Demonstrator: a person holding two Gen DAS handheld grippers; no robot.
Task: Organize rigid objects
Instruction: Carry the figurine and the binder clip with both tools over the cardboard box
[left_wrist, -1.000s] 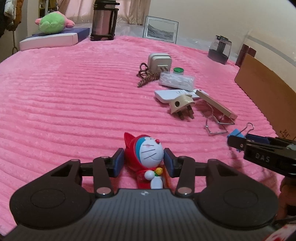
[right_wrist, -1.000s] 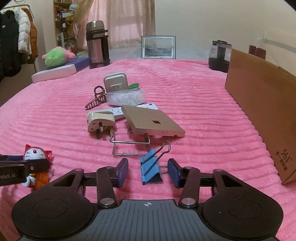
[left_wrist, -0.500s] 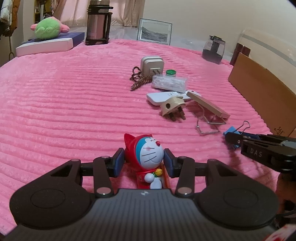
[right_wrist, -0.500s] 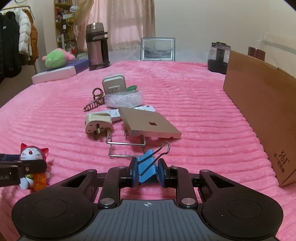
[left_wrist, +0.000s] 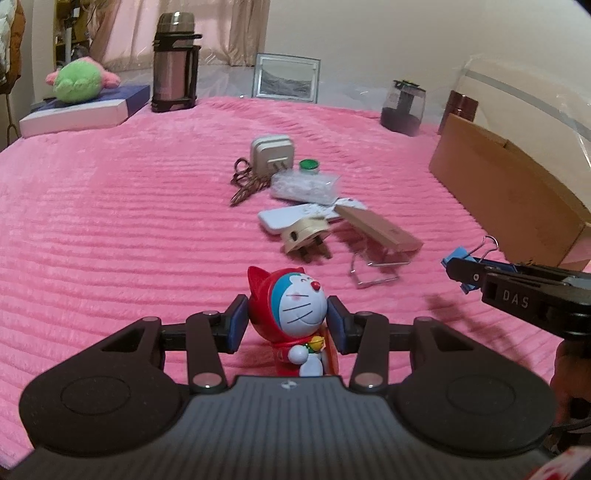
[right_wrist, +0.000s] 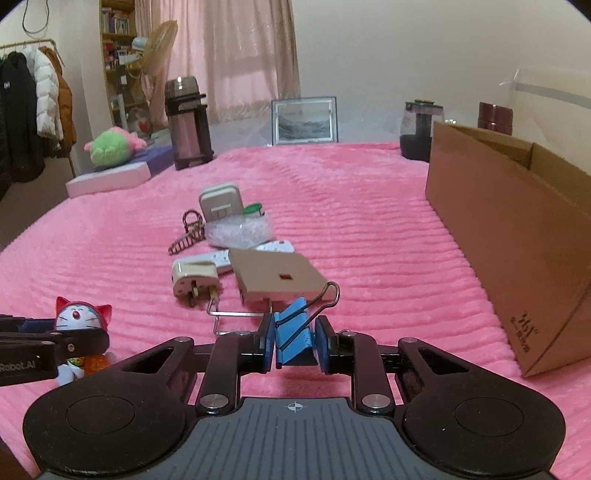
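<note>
A: Entry. Status of my two grippers?

B: My left gripper (left_wrist: 284, 323) is clamped on the cat figurine (left_wrist: 295, 314), pads pressing either side of its head. It sits upright between the fingers, over the pink blanket (left_wrist: 110, 221). My right gripper (right_wrist: 293, 343) is closed tight on the blue binder clip (right_wrist: 293, 332); one wire handle sticks up past the pads.

A: Landmark for positions?

B: The cardboard box (right_wrist: 509, 236), open at the top, standing on the blanket's right side. Seen from the right wrist, the clip is left of the box and nearer the camera, well apart from it. The figurine is farther left again, at the far side of the view from the box.

A: Other items?

B: A loose cluster lies left of the box, mid-blanket: a tan flat box (right_wrist: 275, 275) resting on a wire stand (right_wrist: 236, 317), a cream plug (right_wrist: 194, 278) just beside it, a white remote (right_wrist: 221, 258) partly under both, a clear bag of small white bits (right_wrist: 240, 230), a green cap (right_wrist: 253, 209), a grey adapter (right_wrist: 221, 201) and a brown hair claw (right_wrist: 188, 236). Farther from the box, at the blanket's back-left edge, a steel flask (right_wrist: 186, 122) and a green plush (right_wrist: 110, 146).
</note>
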